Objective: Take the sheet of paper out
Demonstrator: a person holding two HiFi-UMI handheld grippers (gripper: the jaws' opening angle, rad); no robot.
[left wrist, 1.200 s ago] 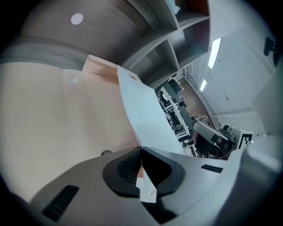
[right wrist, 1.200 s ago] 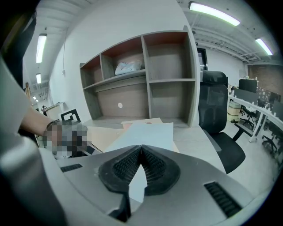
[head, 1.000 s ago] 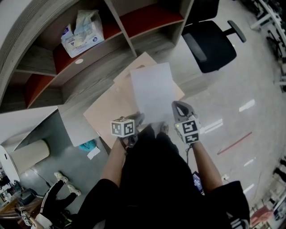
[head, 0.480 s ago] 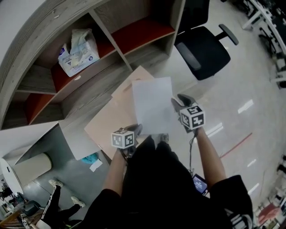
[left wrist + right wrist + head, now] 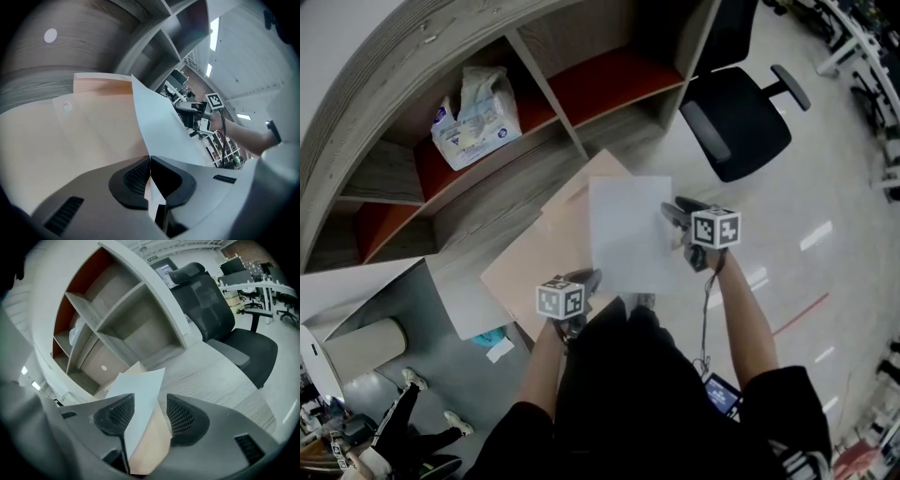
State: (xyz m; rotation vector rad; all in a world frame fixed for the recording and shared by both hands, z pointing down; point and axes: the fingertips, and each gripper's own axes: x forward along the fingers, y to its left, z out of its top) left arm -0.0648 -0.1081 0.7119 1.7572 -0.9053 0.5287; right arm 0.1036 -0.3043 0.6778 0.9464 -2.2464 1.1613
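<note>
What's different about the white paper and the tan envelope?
The white paper is bright white; the tan envelope is light brown. The envelope looks wider than the paper. The paper lies on top, covering the envelope's right part, and its edge lifts off the flatter envelope. Both are thin, flat rectangles held over the desk, and both meet at the shut left tool.

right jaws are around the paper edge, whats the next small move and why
Probably nudge the right gripper so only the white sheet lies between its pads, then close. Its jaws are opening, with both the sheet and the beige folder in the gap, ungripped; the left gripper is shut on the folder's near edge.
</note>
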